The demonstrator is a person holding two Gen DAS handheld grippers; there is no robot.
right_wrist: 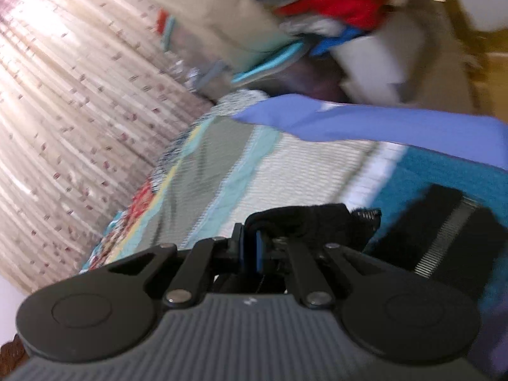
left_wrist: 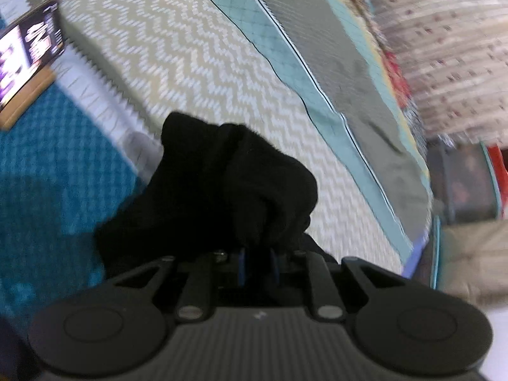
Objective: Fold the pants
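both jaws clamped on the black pants (left_wrist: 219, 184): left gripper (left_wrist: 257, 258) holds a bunched end dead ahead over the bed (left_wrist: 197, 63), right gripper (right_wrist: 250, 247) pinches the edge, rest trailing to its right

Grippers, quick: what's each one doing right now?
Left gripper: shut on the black pants.
Right gripper: shut on the black pants.

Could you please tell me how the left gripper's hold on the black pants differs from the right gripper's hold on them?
The left gripper has a thick bunched wad of the black pants standing up over its fingers; the right gripper holds a thinner, flatter edge with a ribbed band showing beside it. The cloth hides most of the left gripper's blue pads, while the right gripper's blue pads show more clearly. Both are shut on the same pants above the patterned bedspread.
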